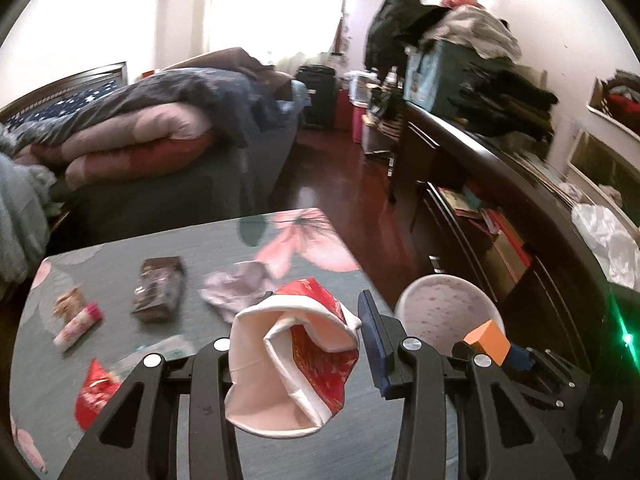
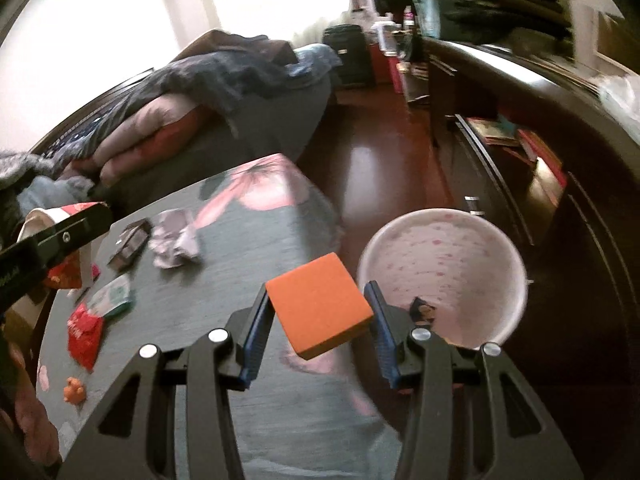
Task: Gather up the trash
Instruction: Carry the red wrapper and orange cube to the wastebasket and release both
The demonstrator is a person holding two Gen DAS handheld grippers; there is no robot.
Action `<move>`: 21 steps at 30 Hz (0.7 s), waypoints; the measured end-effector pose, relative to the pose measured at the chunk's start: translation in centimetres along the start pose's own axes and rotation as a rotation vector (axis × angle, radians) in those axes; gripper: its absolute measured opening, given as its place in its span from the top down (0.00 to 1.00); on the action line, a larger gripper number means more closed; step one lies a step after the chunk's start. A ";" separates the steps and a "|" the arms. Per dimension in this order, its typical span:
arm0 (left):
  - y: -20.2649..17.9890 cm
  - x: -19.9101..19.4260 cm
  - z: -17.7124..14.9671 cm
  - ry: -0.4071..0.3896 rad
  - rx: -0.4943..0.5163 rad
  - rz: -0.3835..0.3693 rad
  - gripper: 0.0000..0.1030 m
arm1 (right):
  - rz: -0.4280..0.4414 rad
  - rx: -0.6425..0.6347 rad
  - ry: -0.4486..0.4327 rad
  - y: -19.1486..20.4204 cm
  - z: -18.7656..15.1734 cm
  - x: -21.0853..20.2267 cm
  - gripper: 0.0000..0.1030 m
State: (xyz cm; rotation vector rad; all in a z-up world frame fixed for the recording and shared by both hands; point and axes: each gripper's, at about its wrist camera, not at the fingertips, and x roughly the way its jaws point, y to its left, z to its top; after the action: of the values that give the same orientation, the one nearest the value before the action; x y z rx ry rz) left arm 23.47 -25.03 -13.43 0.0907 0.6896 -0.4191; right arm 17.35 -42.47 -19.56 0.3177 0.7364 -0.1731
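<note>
Red and white paper is filling our left wrist view: we are holding a crushed paper cup point(image 1: 294, 364) in the left gripper point(image 1: 298, 360), its blue finger point(image 1: 374, 344) standing at the cup's right side while the other finger is hidden behind the cup, so the pinch looks closed on it, though we cannot see both contacts. Ahead of the fingers, on the floral table point(image 1: 280, 432), are lying a crumpled tissue point(image 1: 236, 290), a dark wrapper point(image 1: 160, 290), a pink tube point(image 1: 78, 326) and, nearer on the left, a red wrapper point(image 1: 94, 398). To the right, beyond the table edge, the pink bin point(image 1: 448, 308) is standing.

In the right wrist view, we are pinching an orange block point(image 2: 320, 304) between the two blue fingers of the right gripper point(image 2: 320, 312), its sides pressed against both. Just right of the fingers the pink bin point(image 2: 442, 276) is gaping open, with one dark scrap point(image 2: 422, 310) inside. To the left, the tissue point(image 2: 174, 244) and red wrapper point(image 2: 84, 330) are resting on the table point(image 2: 248, 240).
</note>
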 end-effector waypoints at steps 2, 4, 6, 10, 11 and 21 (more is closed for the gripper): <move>-1.7 0.9 0.3 0.005 0.025 -0.021 0.60 | -0.018 0.023 -0.007 -1.6 0.2 0.1 0.54; -3.0 1.5 0.4 0.010 0.040 -0.039 0.60 | -0.042 0.041 -0.010 -3.2 0.5 0.3 0.54; -4.4 2.5 0.6 0.021 0.058 -0.057 0.60 | -0.057 0.055 -0.014 -4.4 0.6 0.5 0.54; -7.0 4.4 1.3 0.036 0.082 -0.097 0.60 | -0.093 0.083 -0.016 -6.9 0.9 1.3 0.54; -7.7 4.9 1.5 0.037 0.088 -0.104 0.60 | -0.102 0.091 -0.015 -7.7 1.0 1.7 0.54; -14.2 11.5 2.4 0.113 0.140 -0.163 0.59 | -0.175 0.147 0.022 -13.2 1.0 5.8 0.54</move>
State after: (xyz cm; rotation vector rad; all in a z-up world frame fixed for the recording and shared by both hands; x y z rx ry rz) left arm 27.06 -42.51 -18.08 0.1928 0.7817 -0.6228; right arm 18.74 -55.47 -25.75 0.3953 0.7747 -0.3914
